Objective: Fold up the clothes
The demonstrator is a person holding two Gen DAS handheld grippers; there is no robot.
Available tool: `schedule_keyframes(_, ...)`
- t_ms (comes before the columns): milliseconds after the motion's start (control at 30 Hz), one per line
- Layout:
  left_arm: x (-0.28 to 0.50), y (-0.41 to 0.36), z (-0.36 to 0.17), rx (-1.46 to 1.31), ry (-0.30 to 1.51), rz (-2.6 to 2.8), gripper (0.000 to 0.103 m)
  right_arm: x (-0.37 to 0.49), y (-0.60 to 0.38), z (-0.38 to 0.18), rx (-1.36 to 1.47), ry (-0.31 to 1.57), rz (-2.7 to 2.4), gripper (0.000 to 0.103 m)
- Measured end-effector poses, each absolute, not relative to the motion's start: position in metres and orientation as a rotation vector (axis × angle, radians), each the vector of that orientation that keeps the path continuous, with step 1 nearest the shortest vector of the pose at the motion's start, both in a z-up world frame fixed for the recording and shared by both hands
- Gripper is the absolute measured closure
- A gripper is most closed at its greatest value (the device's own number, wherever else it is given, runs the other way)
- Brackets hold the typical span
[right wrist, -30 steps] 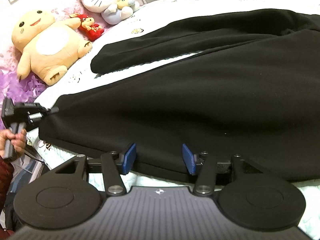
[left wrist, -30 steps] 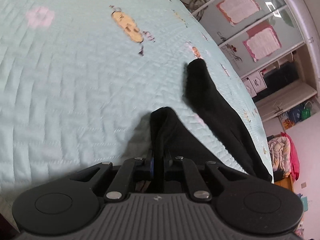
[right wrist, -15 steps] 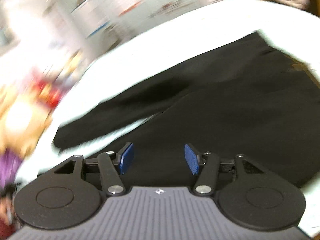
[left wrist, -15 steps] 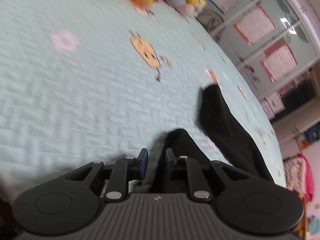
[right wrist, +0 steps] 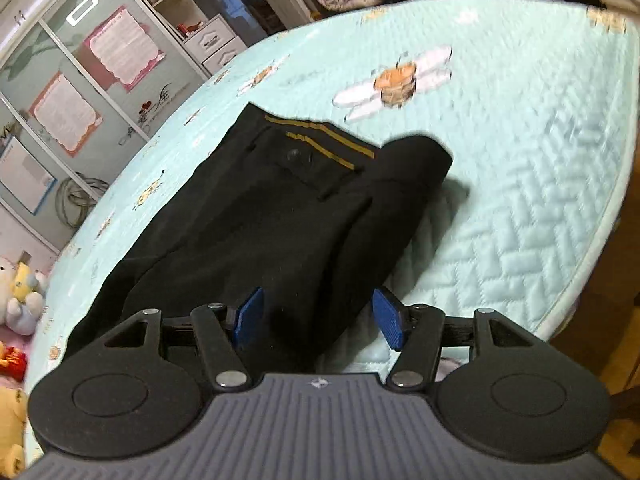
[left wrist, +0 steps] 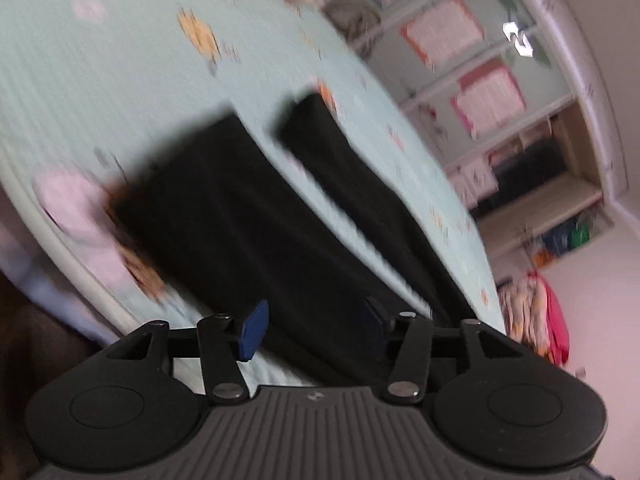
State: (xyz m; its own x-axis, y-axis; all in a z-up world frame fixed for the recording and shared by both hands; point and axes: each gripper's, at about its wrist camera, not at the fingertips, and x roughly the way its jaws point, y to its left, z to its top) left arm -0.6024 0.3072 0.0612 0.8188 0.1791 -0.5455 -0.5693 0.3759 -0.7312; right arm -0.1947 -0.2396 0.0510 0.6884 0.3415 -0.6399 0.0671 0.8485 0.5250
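Observation:
Black trousers (right wrist: 276, 204) lie on a pale green quilted bed (right wrist: 520, 184); the waistband with yellow stripes (right wrist: 320, 136) and a back pocket face up at the far end. In the left wrist view the two trouser legs (left wrist: 248, 216) lie side by side, their ends pointing away. My left gripper (left wrist: 312, 332) is open and empty, just above the leg cloth. My right gripper (right wrist: 316, 320) is open and empty, over the near part of the trousers. The left wrist view is motion-blurred.
Plush toys (right wrist: 20, 292) sit at the bed's left end. Wardrobe doors with pink posters (right wrist: 116, 52) and drawers stand behind the bed. The bed edge (right wrist: 592, 252) curves close on the right. A pile of clothes (left wrist: 536, 312) lies beyond the bed.
My left gripper has let go of the trouser leg, opened wide and pulled back. My right gripper has swung from the leg end toward the waistband, staying open.

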Motion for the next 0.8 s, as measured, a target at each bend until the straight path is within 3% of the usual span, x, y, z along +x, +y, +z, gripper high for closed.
schedule_keyframes(333, -0.543, 0.304, 0.019, -1.254, 0.493, 0.530, 0.046, -0.180, -0.236, 0.038, 0.653, 0.802, 0.194, 0.037)
schedule_keyframes(633, -0.518, 0.304, 0.029, -1.263, 0.450, 0.440, 0.047, -0.154, -0.274, 0.016, 0.847, 0.761, 0.078, 0.035)
schedule_keyframes(700, -0.510, 0.301, 0.022, -1.279, 0.472, 0.421, 0.055, -0.148, -0.280, 0.013, 0.852, 0.740, 0.064, 0.035)
schedule_keyframes(767, -0.505, 0.297, 0.011, -1.328, 0.505, 0.383, 0.101, -0.143, -0.283, 0.010, 0.856, 0.735, 0.081, 0.035)
schedule_keyframes(800, -0.504, 0.295, 0.008, -1.334, 0.518, 0.388, 0.103, -0.140, -0.283, 0.009, 0.846, 0.732, 0.095, 0.035)
